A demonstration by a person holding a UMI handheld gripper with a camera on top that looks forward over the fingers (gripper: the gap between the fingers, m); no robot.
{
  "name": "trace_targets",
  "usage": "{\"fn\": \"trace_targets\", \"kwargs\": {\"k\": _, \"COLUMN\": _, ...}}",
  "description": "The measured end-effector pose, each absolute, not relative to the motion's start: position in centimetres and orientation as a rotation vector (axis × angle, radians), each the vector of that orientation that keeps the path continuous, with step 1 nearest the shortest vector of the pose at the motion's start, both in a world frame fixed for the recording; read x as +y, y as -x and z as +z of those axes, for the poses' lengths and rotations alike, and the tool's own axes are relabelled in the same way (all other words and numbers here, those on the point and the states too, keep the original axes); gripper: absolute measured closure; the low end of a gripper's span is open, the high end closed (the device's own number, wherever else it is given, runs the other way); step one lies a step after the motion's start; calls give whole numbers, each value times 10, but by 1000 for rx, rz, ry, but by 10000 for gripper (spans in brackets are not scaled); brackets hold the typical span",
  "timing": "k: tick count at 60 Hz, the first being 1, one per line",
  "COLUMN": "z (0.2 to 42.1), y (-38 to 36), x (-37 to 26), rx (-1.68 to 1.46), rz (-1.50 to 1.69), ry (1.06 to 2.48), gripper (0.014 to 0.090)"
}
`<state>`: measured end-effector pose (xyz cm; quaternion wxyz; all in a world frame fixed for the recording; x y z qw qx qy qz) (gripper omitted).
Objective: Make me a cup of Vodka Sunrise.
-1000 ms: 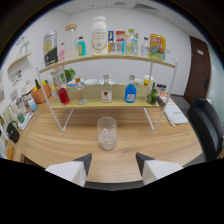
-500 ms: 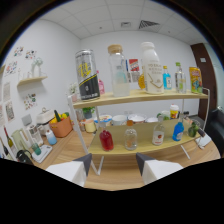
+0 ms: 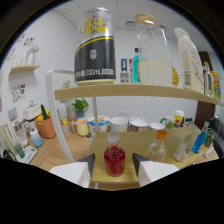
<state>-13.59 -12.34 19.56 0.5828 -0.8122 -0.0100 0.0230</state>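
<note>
Hand-held gripper [image 3: 114,167] open, round glass red-liquid bottle [image 3: 114,159] between fingers, tall black can [image 3: 95,46] on wooden shelf [image 3: 135,90]

- Bright, even light from ceiling panels; walls look white.
- Strong fisheye bending; dark vignette rings the round view.
- Everything slightly soft, the tall can [image 3: 95,46] nearest the lens included.
</note>
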Motion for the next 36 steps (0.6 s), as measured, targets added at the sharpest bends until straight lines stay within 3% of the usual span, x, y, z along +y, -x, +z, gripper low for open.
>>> {"fn": "trace_targets", "kwargs": {"k": 11, "z": 186, "y": 134, "x": -107, "rx": -35, "rz": 25, "ry": 1900, "gripper": 662}}
{"fn": "trace_targets", "kwargs": {"k": 36, "z": 203, "y": 131, "x": -128, "rx": -123, "rz": 10, "ry": 1851, "gripper": 694}}
